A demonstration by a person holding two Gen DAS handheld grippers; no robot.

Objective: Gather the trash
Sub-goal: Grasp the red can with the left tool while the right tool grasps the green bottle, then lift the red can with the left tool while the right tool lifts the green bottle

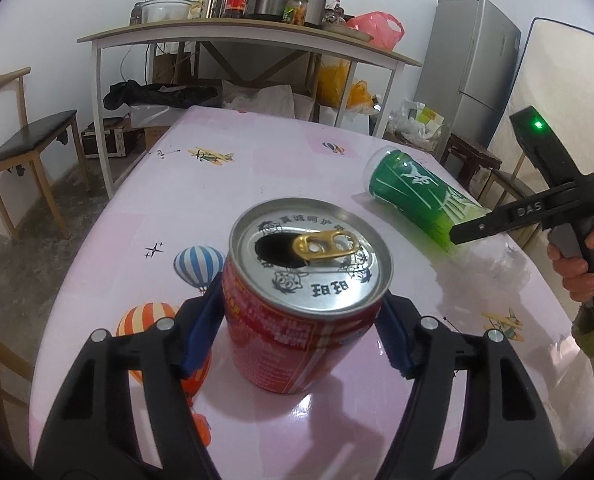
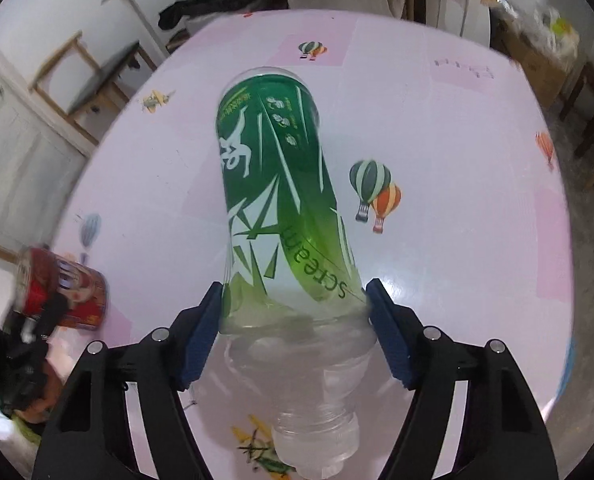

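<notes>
A red drink can (image 1: 301,304) with an opened silver top stands upright between the blue pads of my left gripper (image 1: 299,322), which is shut on it just above the pink tablecloth (image 1: 257,160). A clear plastic bottle with a green label (image 2: 281,208) sits between the pads of my right gripper (image 2: 295,320), which is shut on it near its shoulder, neck toward the camera. The bottle (image 1: 417,192) and the right gripper (image 1: 473,230) also show at the right of the left wrist view. The can (image 2: 63,292) shows at the left of the right wrist view.
A wooden-topped side table (image 1: 233,36) with jars, a cooker and a pink bag stands beyond the table. A chair (image 1: 21,136) is at the left, a grey fridge (image 1: 469,68) at the right. Bags and boxes lie on the floor under the side table.
</notes>
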